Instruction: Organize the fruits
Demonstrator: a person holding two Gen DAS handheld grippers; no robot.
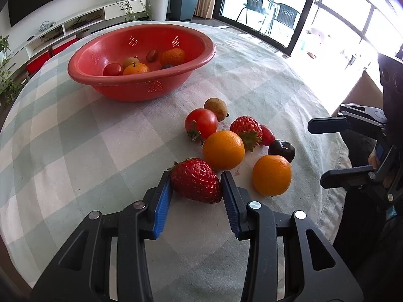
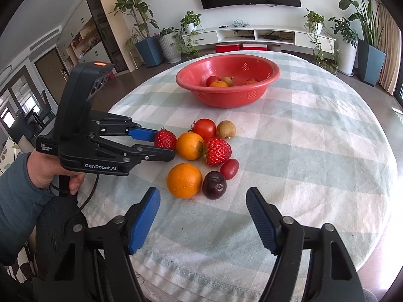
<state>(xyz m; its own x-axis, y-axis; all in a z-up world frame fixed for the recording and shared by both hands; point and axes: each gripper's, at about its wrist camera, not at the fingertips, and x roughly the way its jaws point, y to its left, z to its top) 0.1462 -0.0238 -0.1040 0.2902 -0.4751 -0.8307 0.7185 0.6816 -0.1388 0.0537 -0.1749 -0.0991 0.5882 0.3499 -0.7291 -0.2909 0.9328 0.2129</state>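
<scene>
1. While my left gripper (image 1: 196,181) pinches a strawberry (image 1: 195,180) between its blue pads, that berry rests on the checked tablecloth (image 1: 75,138), well short of the red bowl (image 1: 141,60).
2. My right gripper (image 2: 202,201) stands wide and empty, farther from the bowl, just beside a dark plum (image 2: 214,185) and an orange (image 2: 184,180).

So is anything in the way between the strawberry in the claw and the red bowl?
Nothing visible blocks it. The left claw is closed on the near red strawberry, and only bare checked tablecloth lies between it and the red plastic bowl. The other fruits sit off to the right.
</scene>
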